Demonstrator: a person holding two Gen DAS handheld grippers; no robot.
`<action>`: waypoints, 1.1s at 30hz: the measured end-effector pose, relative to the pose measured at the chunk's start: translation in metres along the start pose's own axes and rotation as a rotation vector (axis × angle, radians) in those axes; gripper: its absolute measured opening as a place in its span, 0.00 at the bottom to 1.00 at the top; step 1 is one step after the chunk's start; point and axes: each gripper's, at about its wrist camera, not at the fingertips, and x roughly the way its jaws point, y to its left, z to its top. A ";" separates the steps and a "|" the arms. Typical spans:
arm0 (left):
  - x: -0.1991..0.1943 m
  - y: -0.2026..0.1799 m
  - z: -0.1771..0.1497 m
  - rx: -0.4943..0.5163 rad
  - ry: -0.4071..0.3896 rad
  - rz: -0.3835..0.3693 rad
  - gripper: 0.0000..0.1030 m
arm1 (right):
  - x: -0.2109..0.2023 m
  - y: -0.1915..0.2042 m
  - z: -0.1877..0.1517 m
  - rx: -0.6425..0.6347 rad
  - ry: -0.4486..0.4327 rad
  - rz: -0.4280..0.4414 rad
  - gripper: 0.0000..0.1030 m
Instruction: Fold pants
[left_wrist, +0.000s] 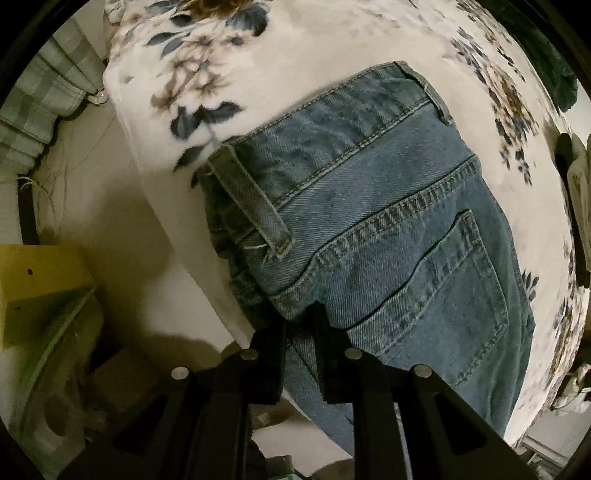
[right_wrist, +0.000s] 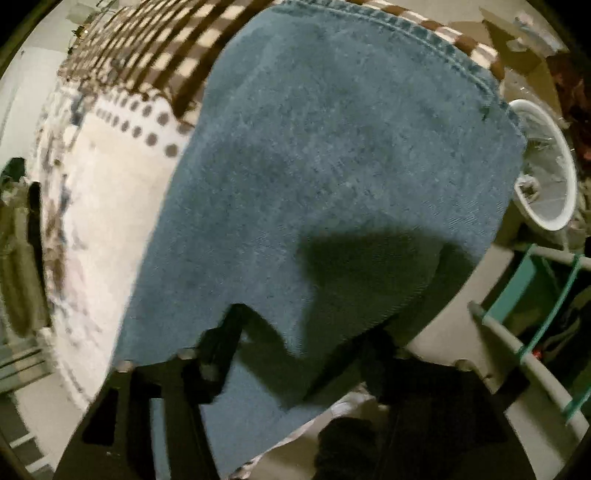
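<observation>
- The pants, blue denim, lay on a floral blanket, back pocket up.
- The left gripper had its jaws clamped on the denim near the waistband, probably to keep that edge in place.
- The right gripper had its jaws parted around a fabric edge, apparently not pinching it.

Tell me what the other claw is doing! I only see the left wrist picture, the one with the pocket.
Observer: The right claw is open, its jaws standing apart with the jeans between them.
Child: What's past the jeans there?
Observer: A brown checked cloth shows beyond their stitched hem.
Child: Anything else?
Observer: A white round thing sits off to the right. I cannot tell what it is.
</observation>
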 end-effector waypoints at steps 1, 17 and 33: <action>-0.002 -0.002 -0.003 -0.001 -0.007 0.004 0.10 | -0.002 0.000 -0.002 -0.005 -0.011 -0.015 0.11; -0.022 -0.001 0.004 0.024 0.020 0.024 0.08 | -0.032 -0.011 -0.031 -0.074 0.019 -0.048 0.05; -0.073 -0.124 -0.091 0.455 -0.153 0.050 0.71 | -0.093 -0.051 0.031 -0.063 -0.160 -0.065 0.64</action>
